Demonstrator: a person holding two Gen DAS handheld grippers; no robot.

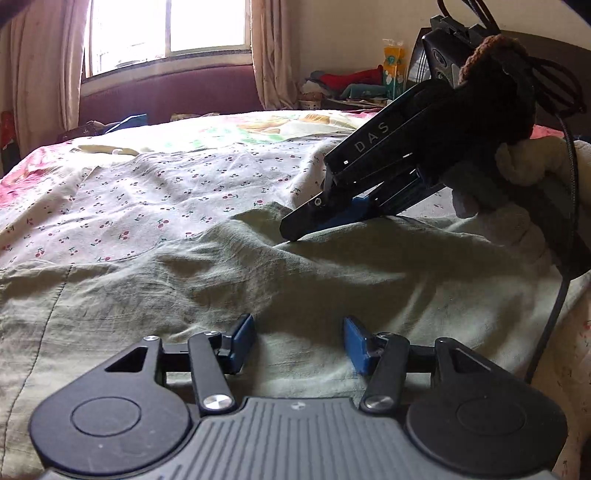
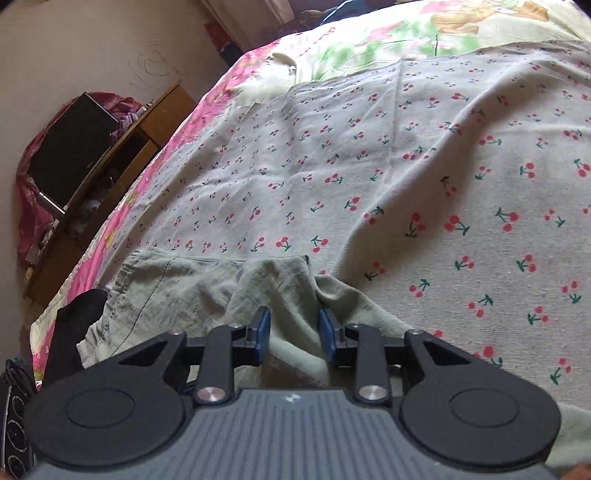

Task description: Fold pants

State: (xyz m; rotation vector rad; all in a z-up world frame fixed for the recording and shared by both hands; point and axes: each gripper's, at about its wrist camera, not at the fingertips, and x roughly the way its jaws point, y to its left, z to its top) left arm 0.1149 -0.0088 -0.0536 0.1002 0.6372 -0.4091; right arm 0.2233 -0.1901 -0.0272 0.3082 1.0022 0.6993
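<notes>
Green pants (image 2: 192, 291) — bunched under right gripper (image 2: 294, 334), unpinched.

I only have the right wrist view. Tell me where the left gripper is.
Observer: The left gripper is low over the green pants, fingers apart, nothing pinched.
Operator: Now describe mine from outside.
Observer: The right gripper slants down, its tips at a raised ridge of the pants.
Operator: Say what lies beyond the bed.
Observer: A bright window with curtains on both sides.
</notes>
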